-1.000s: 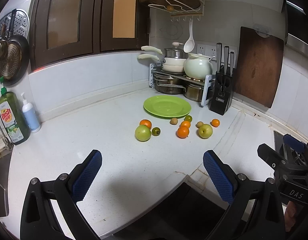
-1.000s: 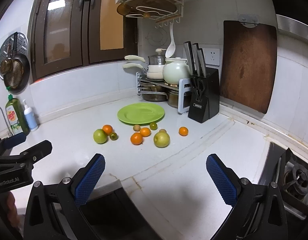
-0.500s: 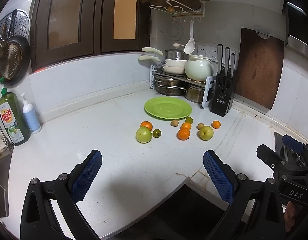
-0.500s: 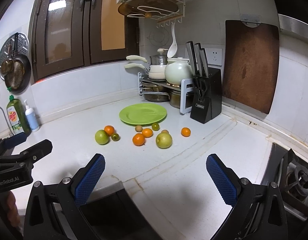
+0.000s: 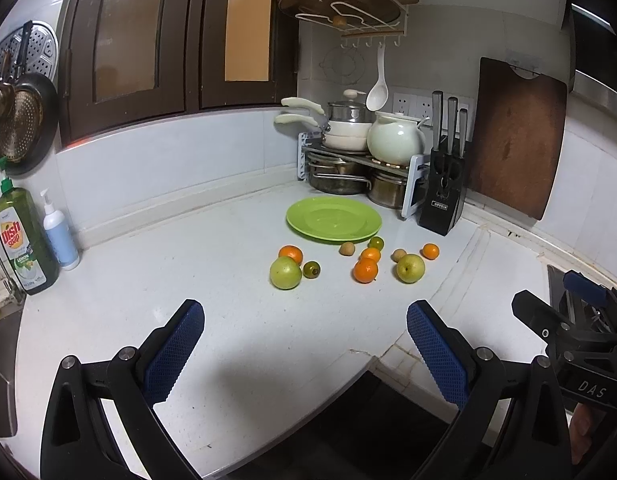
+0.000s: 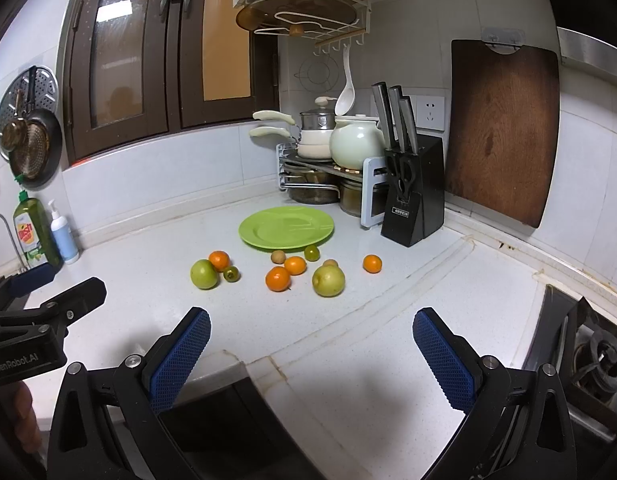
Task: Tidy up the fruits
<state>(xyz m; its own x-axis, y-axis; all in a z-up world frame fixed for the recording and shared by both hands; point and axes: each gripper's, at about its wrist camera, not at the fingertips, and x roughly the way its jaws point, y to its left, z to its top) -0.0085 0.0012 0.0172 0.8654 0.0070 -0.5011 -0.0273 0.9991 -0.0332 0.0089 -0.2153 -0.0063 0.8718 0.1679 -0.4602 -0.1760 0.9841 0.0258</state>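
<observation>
An empty green plate lies on the white counter near the pot rack. In front of it lie loose fruits: two green apples, several oranges such as one, small green citrus and small brown fruits. My left gripper is open and empty, well short of the fruit. My right gripper is open and empty too, near the counter's front corner. Each gripper shows at the edge of the other's view.
A knife block and a pot rack stand behind the plate. A cutting board leans on the right wall. Dish soap and a pump bottle stand at the left by the sink. A gas stove is at the right.
Both grippers have drifted slightly forward and up; the fruit sits a little nearer in view. Nothing was taken hold of and the jaws stayed open.
</observation>
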